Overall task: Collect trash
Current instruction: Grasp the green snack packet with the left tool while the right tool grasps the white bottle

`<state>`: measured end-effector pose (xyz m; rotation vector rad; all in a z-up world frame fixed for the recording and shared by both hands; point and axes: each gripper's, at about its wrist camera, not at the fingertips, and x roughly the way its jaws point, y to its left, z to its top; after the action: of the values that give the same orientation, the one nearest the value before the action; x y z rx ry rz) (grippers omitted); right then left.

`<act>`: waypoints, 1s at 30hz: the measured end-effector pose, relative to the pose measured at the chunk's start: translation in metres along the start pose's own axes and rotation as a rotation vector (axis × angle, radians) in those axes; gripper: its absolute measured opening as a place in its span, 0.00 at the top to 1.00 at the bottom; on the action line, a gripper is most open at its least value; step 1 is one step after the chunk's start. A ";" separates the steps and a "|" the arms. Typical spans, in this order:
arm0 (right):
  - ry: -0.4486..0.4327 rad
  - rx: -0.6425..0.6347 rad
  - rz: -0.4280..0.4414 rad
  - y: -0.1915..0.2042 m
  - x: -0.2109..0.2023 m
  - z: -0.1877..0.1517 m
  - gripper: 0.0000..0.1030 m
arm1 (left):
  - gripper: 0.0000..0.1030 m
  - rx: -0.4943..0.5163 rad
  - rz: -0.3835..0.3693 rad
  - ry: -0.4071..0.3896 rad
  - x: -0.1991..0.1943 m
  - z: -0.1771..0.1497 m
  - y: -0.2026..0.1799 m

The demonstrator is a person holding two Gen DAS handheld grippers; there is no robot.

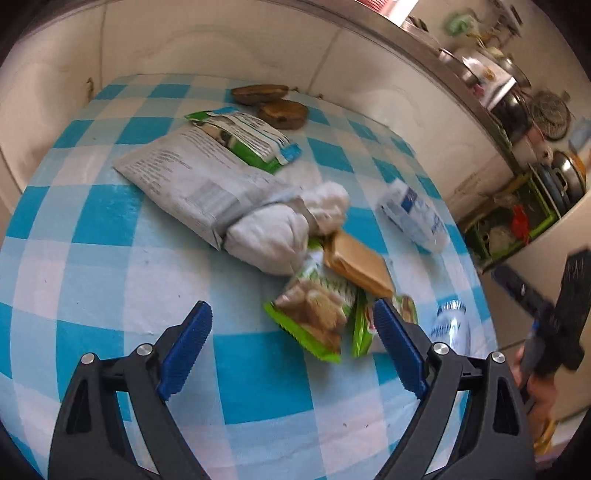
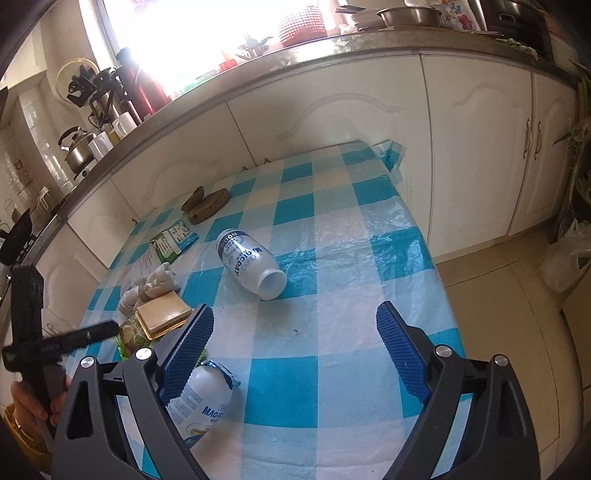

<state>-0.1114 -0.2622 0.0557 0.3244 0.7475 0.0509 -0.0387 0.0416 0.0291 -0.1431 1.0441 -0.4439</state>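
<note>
From your left side, your left gripper [image 1: 291,345] is wide and holds nothing, above the checked cloth [image 1: 110,229] near a green snack bag [image 1: 314,317]. From your right side, your right gripper [image 2: 295,347] is wide too, with a white bottle [image 2: 251,264] lying past it and another bottle [image 2: 203,402] beside its left finger.

Place: a home kitchen
Counter: white cabinet doors [image 2: 476,122] under a long worktop [image 2: 258,70]; kettle [image 2: 75,149], flasks, pans [image 1: 561,181]
Table: blue-and-white checked cloth [image 2: 332,236]; bright window [image 2: 207,26]
</note>
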 end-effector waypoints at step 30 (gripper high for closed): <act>0.245 -0.315 0.064 0.053 0.124 0.046 0.55 | 0.68 0.056 -0.034 -0.083 0.016 0.000 -0.015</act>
<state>0.0143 -0.2044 0.0222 0.0408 0.9571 0.2696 -0.0362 0.0211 0.0216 -0.1284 0.9482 -0.4939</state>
